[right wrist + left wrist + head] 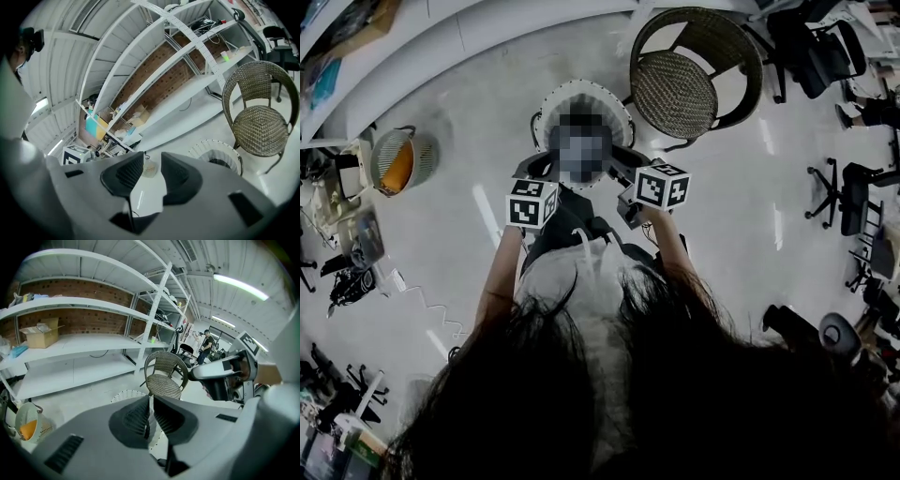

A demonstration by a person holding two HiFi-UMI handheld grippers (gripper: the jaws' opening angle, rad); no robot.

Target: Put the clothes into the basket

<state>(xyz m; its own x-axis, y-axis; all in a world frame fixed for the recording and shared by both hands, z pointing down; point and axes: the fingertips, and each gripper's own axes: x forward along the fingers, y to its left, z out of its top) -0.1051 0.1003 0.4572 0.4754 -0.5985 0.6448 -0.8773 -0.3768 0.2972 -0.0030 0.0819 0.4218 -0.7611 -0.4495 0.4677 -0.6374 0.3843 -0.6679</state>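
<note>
The white wire basket [581, 98] stands on the floor just beyond both grippers; a blurred patch covers its middle. It shows too in the left gripper view [129, 394] and in the right gripper view [218, 152], where something dark lies inside it. Dark cloth [572, 220] hangs low between the two grippers, above a white garment [581, 272]. My left gripper [536, 178] [151, 408] has its jaws nearly together, with only a thin slit between them. My right gripper [630, 173] [152, 171] has its jaws apart, and only floor shows between them.
A wicker chair [689, 80] stands right behind the basket. A small round basket with something orange [394, 159] sits at the left. White shelving [84, 343] with a cardboard box [42, 336] runs along the brick wall. Office chairs [853, 197] stand at the right.
</note>
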